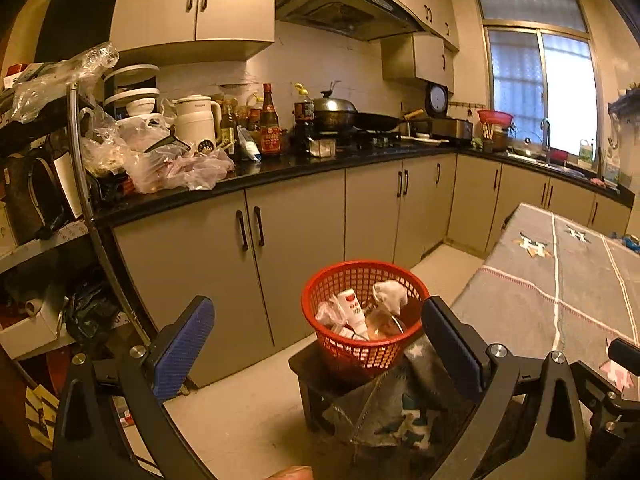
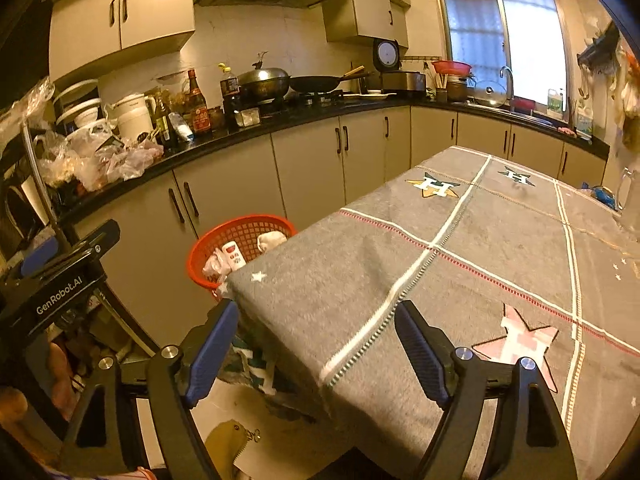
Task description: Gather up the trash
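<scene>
A red mesh basket (image 1: 362, 314) stands on a dark stool (image 1: 316, 376) by the table corner. It holds a white tube (image 1: 354, 309), crumpled paper (image 1: 390, 294) and other scraps. My left gripper (image 1: 316, 350) is open and empty, held just in front of the basket. The basket also shows in the right wrist view (image 2: 240, 246), at the table's left edge. My right gripper (image 2: 316, 350) is open and empty over the near corner of the grey tablecloth (image 2: 460, 260). The left gripper's body (image 2: 60, 280) shows at the left.
A black counter (image 1: 280, 168) runs along the wall with plastic bags (image 1: 160, 160), bottles, a white kettle (image 1: 196, 124) and pans. A metal shelf rack (image 1: 80, 200) stands at the left. A blue item (image 2: 604, 194) lies at the table's far right.
</scene>
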The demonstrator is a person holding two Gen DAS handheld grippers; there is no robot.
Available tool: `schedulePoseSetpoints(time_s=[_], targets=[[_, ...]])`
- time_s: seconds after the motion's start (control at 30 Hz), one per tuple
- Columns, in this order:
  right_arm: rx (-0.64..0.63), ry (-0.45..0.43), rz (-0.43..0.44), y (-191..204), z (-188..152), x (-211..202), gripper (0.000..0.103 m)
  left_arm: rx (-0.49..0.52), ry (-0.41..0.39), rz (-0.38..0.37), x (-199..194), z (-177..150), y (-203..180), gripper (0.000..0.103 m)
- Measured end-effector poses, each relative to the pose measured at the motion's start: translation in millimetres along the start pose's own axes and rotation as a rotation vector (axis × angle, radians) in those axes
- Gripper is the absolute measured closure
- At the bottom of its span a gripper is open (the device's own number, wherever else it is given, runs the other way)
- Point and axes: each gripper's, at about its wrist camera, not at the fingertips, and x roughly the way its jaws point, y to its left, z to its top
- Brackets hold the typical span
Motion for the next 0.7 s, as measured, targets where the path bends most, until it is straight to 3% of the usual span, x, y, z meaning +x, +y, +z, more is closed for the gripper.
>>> schedulePoseSetpoints(time_s=[0.7], targets=[[-0.014,0.036,-0.001,4,-4,9,0.017,0.016,0.092,-0.017,16,-12,-2,0.000]])
